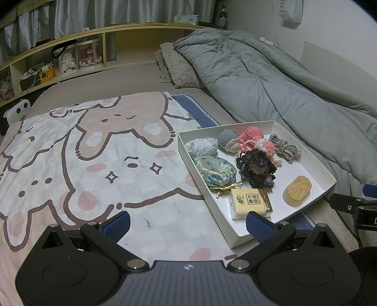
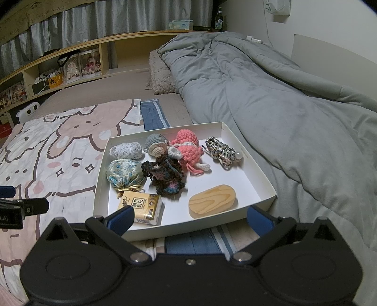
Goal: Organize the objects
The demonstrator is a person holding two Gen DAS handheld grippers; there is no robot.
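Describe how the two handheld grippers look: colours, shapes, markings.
Both look alike. The left gripper and the right gripper have matte black bodies with two rounded lobes, silver screws, and blue ribbed finger pads. No cables or sleeves show.

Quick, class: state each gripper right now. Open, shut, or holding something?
Left gripper: open, holding nothing.
Right gripper: open, holding nothing.

grey duvet [image 2: 271, 98], beer bottle [image 2: 218, 20]
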